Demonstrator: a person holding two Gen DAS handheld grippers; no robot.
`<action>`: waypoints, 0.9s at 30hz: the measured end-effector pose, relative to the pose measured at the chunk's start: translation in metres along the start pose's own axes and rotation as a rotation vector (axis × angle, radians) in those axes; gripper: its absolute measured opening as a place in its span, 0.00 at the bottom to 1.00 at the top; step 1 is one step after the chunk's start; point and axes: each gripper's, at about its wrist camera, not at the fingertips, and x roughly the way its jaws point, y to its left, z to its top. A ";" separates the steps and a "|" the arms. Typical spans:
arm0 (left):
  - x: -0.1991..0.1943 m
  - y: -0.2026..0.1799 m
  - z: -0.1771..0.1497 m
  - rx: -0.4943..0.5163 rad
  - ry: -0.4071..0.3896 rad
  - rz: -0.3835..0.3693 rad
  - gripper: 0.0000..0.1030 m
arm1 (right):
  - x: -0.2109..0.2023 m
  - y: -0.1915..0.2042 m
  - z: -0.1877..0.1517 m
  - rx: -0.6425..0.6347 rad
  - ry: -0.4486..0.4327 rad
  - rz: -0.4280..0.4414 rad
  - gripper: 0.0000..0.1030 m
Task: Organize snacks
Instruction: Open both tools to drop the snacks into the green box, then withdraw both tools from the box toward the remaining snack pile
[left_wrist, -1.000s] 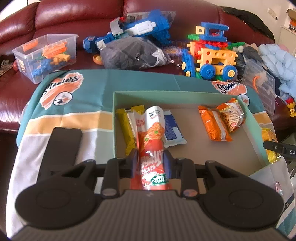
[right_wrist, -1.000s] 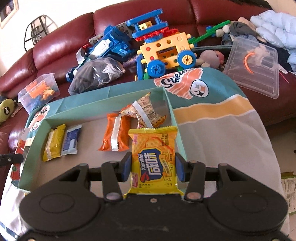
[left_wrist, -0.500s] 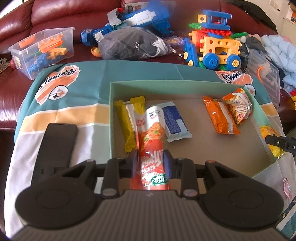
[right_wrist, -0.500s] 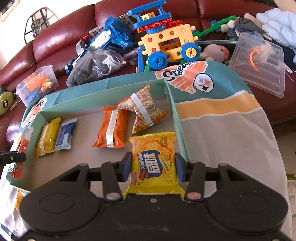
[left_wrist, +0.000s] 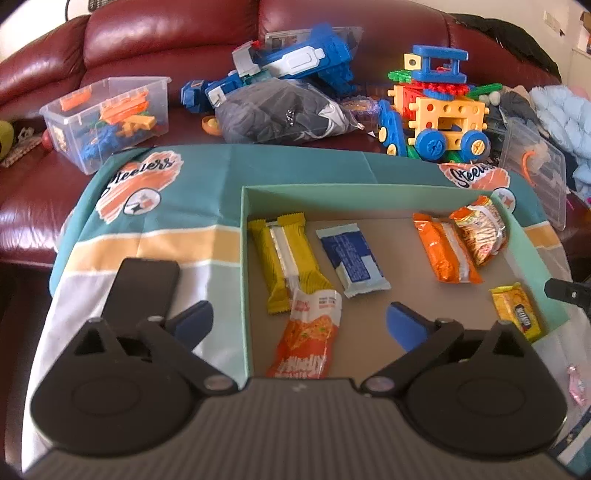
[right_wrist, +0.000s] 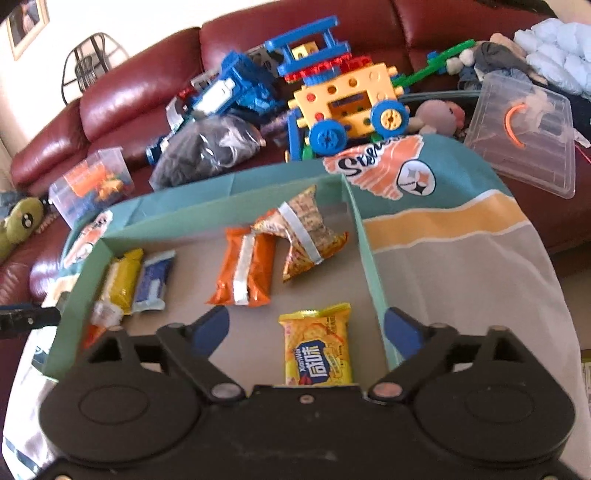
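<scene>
A shallow green box (left_wrist: 243, 236) (right_wrist: 364, 258) sits on a Steelers cloth. My left gripper (left_wrist: 299, 321) is open above the box's near left corner; the orange-red snack packet (left_wrist: 310, 338) lies free between its fingers on the box floor. My right gripper (right_wrist: 306, 326) is open over the box's near right part; the yellow cracker packet (right_wrist: 317, 349) (left_wrist: 515, 312) lies free below it. Also in the box: a yellow bar (left_wrist: 286, 256), a blue packet (left_wrist: 351, 258), an orange packet (left_wrist: 443, 253) (right_wrist: 245, 271) and a clear noodle-snack bag (left_wrist: 480, 229) (right_wrist: 304, 236).
A black phone (left_wrist: 142, 288) lies on the cloth left of the box. The red sofa behind holds a clear bin of toys (left_wrist: 107, 118), a blue toy (left_wrist: 291, 62), a dark bag (left_wrist: 280, 112), a yellow block car (left_wrist: 443, 114) and a clear lid (right_wrist: 524, 129).
Both grippers opened and let go: the orange-red packet and the yellow cracker packet now lie in the box. Both grippers pulled back and up slightly.
</scene>
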 end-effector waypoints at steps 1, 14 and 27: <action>-0.004 0.001 -0.002 -0.005 0.000 -0.004 1.00 | -0.005 0.000 -0.001 -0.001 -0.004 0.000 0.97; -0.060 0.005 -0.043 -0.019 -0.002 -0.017 1.00 | -0.073 -0.008 -0.032 0.027 -0.016 -0.010 1.00; -0.065 -0.017 -0.106 -0.023 0.108 -0.057 1.00 | -0.111 -0.050 -0.081 0.133 -0.021 -0.081 1.00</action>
